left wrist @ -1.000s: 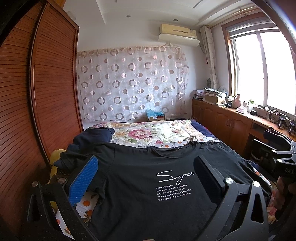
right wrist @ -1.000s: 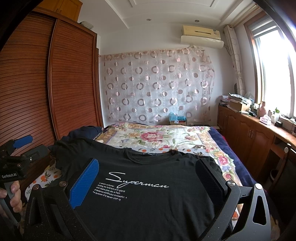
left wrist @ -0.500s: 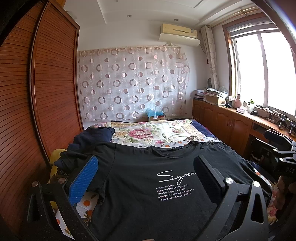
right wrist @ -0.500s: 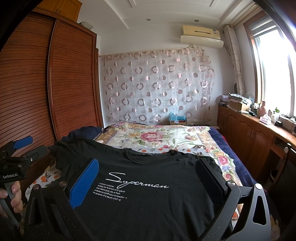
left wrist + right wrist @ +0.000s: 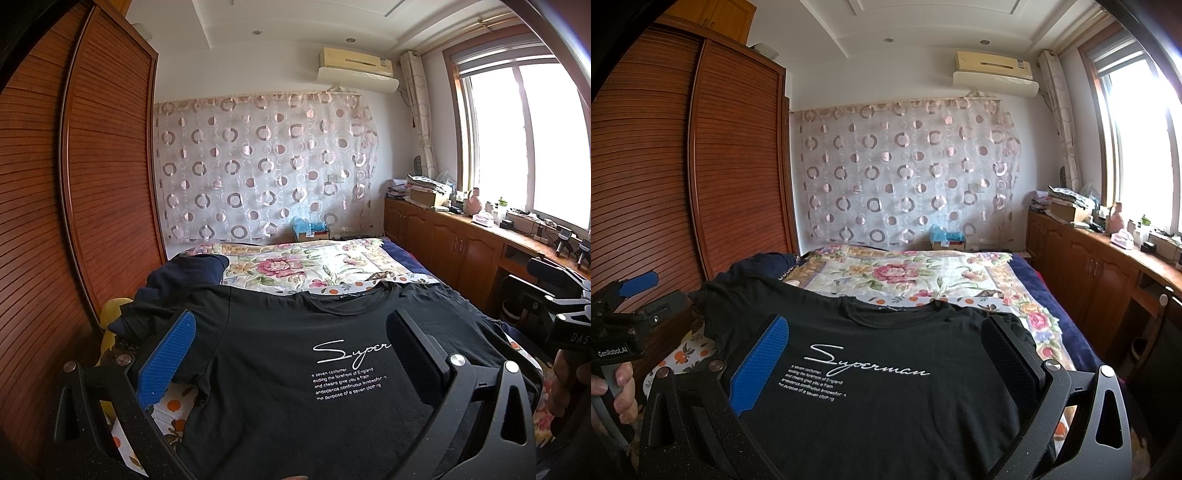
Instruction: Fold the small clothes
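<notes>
A black T-shirt [image 5: 280, 354] with white "Superman" lettering lies flat, front up, on the near end of the bed; it also shows in the right wrist view [image 5: 886, 380]. My left gripper [image 5: 291, 354] is open and empty, hovering above the shirt's left half. My right gripper [image 5: 886, 354] is open and empty above the shirt's right half. Each gripper shows at the edge of the other's view: the right one [image 5: 565, 317], the left one [image 5: 624, 325].
A floral bedspread [image 5: 314, 266] covers the bed beyond the shirt. A dark navy garment [image 5: 184, 273] is heaped at the shirt's far left. A wooden wardrobe [image 5: 74, 221] runs along the left; low wooden cabinets [image 5: 450, 243] with clutter stand on the right under the window.
</notes>
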The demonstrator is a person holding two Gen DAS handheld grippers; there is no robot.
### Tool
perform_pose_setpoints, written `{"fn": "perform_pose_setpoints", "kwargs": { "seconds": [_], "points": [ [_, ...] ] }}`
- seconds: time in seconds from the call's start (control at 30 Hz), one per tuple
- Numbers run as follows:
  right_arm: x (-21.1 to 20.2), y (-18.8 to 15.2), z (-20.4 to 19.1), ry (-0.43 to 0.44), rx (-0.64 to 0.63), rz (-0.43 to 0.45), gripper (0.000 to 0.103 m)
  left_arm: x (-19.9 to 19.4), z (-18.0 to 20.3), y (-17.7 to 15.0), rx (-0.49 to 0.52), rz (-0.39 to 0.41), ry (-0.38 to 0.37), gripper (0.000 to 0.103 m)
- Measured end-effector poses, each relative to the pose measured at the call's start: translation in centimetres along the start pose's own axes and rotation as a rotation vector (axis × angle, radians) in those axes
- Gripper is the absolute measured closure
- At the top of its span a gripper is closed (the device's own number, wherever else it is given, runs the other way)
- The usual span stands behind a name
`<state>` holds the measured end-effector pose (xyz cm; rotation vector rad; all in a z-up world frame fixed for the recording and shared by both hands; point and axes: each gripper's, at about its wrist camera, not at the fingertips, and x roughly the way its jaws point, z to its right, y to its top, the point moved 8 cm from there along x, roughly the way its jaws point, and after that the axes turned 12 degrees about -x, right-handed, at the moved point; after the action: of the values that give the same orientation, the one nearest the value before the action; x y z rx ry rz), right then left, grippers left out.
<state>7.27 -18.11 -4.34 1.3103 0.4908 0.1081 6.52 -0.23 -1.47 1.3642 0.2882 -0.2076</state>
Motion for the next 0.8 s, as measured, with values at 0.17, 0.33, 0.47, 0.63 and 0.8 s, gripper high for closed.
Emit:
{"fn": "perform_pose_setpoints", "kwargs": {
  "seconds": [0.17,0.33,0.47,0.63,0.8],
  "points": [
    [-0.02,-0.09,0.00,0.004,-0.003,0.001,0.000,-0.09,-0.02,0.11,0.000,0.000,0.000,0.000],
    [-0.10,-0.14,-0.02,0.005,-0.005,0.001,0.000,-0.11,-0.01,0.05,0.001,0.001,0.001,0.000],
    [0.02,-0.10,0.06,0.005,-0.005,0.002,0.000,-0.10,-0.02,0.04,0.001,0.001,0.000,0.000],
    [0.07,-0.10,0.02,0.009,-0.004,-0.003,0.000,-0.11,-0.01,0.05,0.001,-0.001,0.000,0.000],
    [0.30,-0.33,-0.11,0.024,-0.008,-0.010,0.000,0.04,-0.65,0.11,0.001,-0.007,0.007,0.000]
  ]
}}
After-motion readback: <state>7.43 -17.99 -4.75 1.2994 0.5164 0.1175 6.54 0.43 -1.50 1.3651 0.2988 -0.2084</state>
